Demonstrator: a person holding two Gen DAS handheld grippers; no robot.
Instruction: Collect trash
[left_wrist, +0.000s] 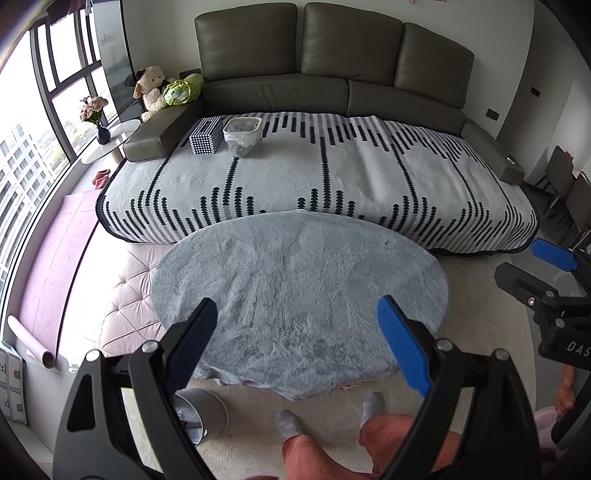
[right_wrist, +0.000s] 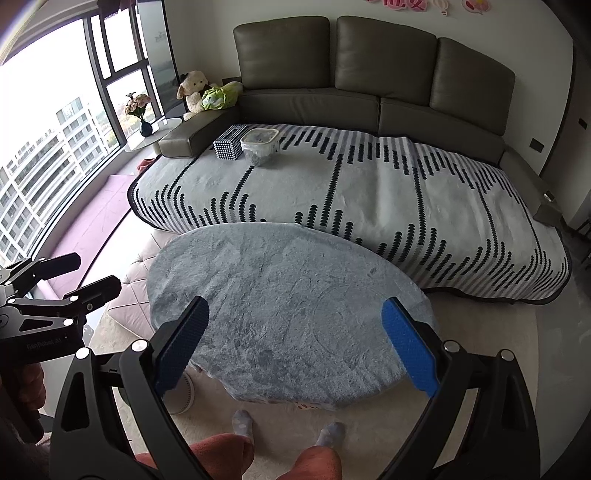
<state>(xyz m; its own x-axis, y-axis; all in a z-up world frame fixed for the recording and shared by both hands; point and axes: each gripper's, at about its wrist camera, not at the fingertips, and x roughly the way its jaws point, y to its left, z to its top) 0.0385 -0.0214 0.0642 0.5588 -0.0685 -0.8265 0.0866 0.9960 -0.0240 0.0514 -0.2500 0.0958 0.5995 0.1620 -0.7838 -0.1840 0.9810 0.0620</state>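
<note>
Both tools (left_wrist: 299, 343) (right_wrist: 295, 347) wide apart, empty, w/o contact.

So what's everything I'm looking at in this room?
sofa: one, olive, against the wall
striped blanket: one, white and black, over the sofa seat
tissue box: one, black-and-white dotted, on the blanket
lined bin: one, white, beside the tissue box
round table: one, grey fleece cover, in front
plush toys: two, cream and green, sofa corner
flower vase: one, dark blue, side table
floor bin: one, grey, under the table edge
left gripper: open, blue pads
right gripper: open
socked feet: two, grey
</note>
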